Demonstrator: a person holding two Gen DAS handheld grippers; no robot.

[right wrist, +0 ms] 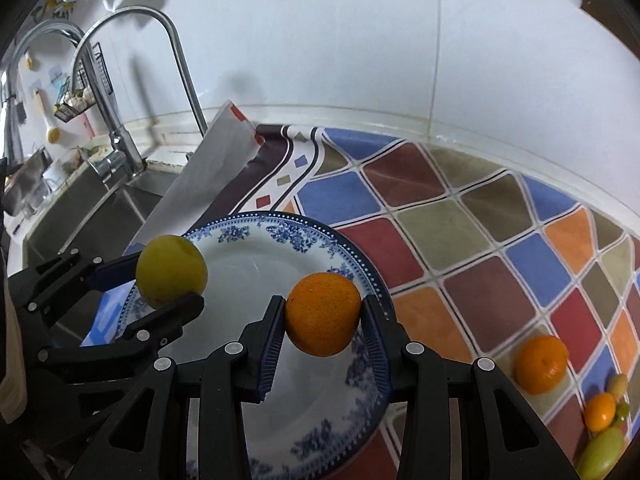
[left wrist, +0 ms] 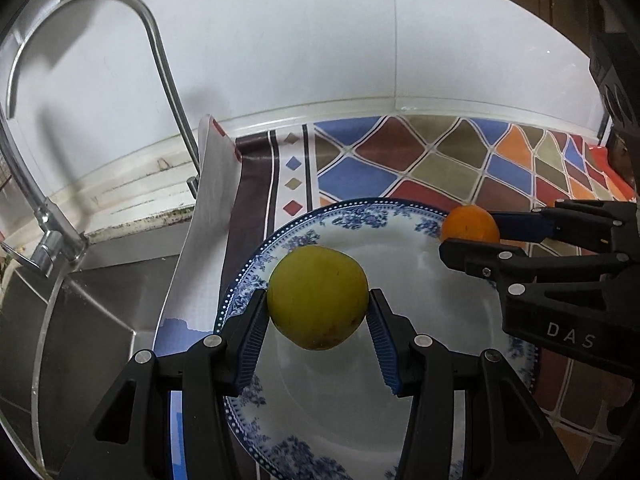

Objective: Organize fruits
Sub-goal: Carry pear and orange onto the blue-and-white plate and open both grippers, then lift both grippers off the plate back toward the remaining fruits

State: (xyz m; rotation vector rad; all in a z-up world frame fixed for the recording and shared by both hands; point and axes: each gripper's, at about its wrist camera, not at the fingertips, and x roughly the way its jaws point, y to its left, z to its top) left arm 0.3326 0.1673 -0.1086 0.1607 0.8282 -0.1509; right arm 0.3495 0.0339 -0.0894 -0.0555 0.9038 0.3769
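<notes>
Left tongs (left wrist: pixel 318 316) clamp a yellow-green fruit (left wrist: pixel 318 297), perhaps a lemon; right tongs (right wrist: pixel 323 322) clamp an orange (right wrist: pixel 323 314). Both hang over the blue-patterned plate (right wrist: pixel 280 228); lower each before releasing, well apart, so neither rolls

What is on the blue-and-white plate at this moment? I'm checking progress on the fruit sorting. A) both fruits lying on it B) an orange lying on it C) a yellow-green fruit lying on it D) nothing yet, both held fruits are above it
D: the plate is bare, with the yellow-green fruit clamped in the left gripper and the orange clamped in the right gripper, both above it.
</notes>
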